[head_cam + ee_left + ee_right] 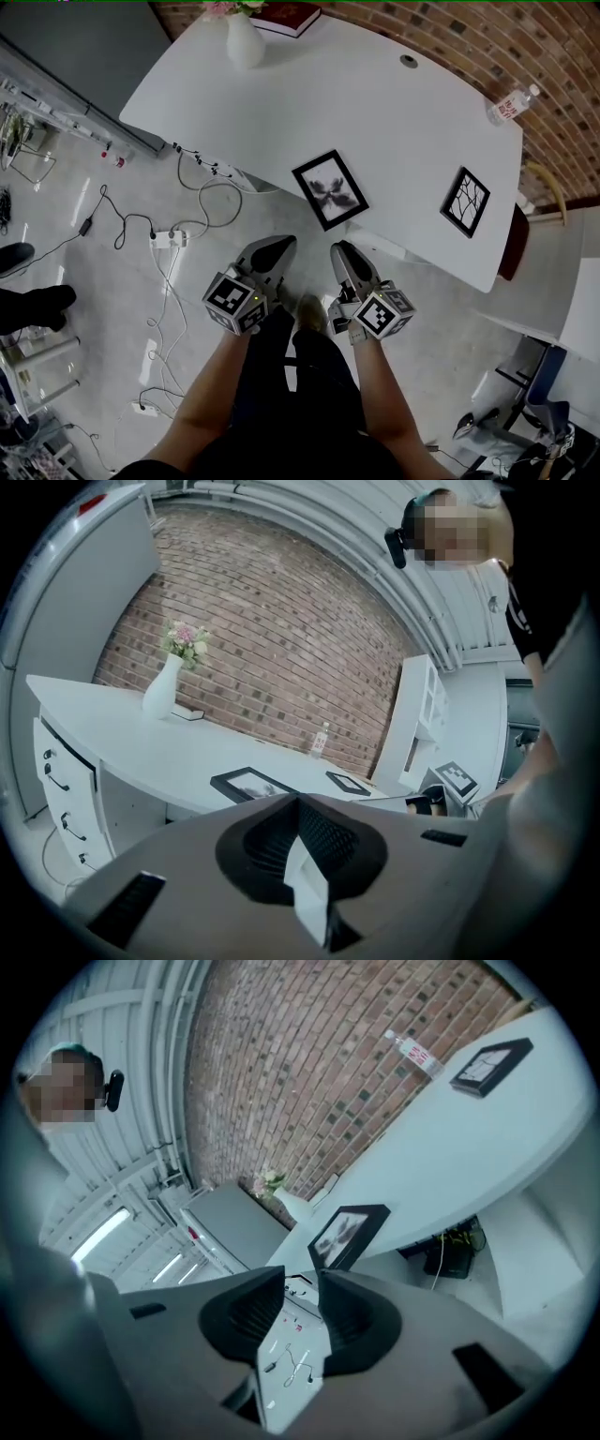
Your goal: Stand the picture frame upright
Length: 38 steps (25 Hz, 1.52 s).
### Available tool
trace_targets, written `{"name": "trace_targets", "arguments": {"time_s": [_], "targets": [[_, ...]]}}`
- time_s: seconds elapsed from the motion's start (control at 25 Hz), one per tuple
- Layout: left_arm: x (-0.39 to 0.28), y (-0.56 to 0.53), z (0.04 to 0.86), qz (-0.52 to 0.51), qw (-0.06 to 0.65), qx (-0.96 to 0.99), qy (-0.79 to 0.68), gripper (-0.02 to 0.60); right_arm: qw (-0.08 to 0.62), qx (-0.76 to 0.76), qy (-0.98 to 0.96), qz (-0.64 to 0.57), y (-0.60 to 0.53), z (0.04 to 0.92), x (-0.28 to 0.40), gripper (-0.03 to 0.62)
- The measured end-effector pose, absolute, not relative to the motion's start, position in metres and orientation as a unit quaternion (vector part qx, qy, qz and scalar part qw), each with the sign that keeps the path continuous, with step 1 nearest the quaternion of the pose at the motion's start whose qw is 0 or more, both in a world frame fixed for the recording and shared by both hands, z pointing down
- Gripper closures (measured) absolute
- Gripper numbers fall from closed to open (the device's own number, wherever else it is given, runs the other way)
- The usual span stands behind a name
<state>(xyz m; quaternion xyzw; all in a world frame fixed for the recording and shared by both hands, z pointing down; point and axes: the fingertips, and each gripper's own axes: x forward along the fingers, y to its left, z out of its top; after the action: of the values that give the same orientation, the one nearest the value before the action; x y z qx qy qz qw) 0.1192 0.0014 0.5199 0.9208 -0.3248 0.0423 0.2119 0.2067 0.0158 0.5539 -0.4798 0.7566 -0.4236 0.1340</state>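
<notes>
Closest in, at the person's waist, the left gripper (278, 244) has its jaws pressed together on nothing, and the right gripper (343, 249) beside it has its jaws apart and empty; both are still short of the white table (375, 112); the picture frame (329, 189) lies flat, face up, just ahead of them, its near corner at or just over the table's front edge, I cannot tell which; it looks light and stiff, a thin black moulding round a glazed print, so probably slick on the face and breakable if dropped; the safest hold is likely across the moulding at a side or at the overhanging corner, never on the glass; whether a prop leg sits behind it is hidden; that front edge is the main hazard, since a slip would send it toward the floor cables (178, 239); behind it the tabletop is bare and roomy for tilting it up; a second frame (465, 201), a water bottle (511, 103) and a vase (244, 39) stand well apart.
</notes>
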Motion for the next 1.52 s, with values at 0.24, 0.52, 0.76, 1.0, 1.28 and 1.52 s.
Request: {"name": "trace_targets", "arguments": {"time_s": [0.24,0.52,0.76,1.0,1.28,1.52], "targets": [[0.124,-0.023,0.535,0.052,0.224,0.928,-0.294,0.580,0.185,-0.505,0.696,-0.476,-0.004,0.575,0.210,0.441],[0.130,-0.048,0.550,0.057,0.233,0.934,-0.267,0.580,0.273,-0.503,0.635,-0.519,-0.027,0.596,0.206,0.399],[0.129,-0.060,0.557,0.062,0.238,0.935,-0.254,0.580,0.332,-0.501,0.586,-0.543,-0.045,0.606,0.201,0.399],[0.128,-0.068,0.564,0.066,0.238,0.936,-0.249,0.581,0.364,-0.494,0.569,-0.547,-0.058,0.611,0.197,0.399],[0.124,-0.073,0.565,0.066,0.240,0.936,-0.249,0.580,0.391,-0.481,0.573,-0.536,-0.063,0.606,0.196,0.494],[0.121,-0.071,0.561,0.063,0.237,0.936,-0.251,0.580,0.403,-0.482,0.559,-0.542,-0.057,0.603,0.196,0.517]]}}
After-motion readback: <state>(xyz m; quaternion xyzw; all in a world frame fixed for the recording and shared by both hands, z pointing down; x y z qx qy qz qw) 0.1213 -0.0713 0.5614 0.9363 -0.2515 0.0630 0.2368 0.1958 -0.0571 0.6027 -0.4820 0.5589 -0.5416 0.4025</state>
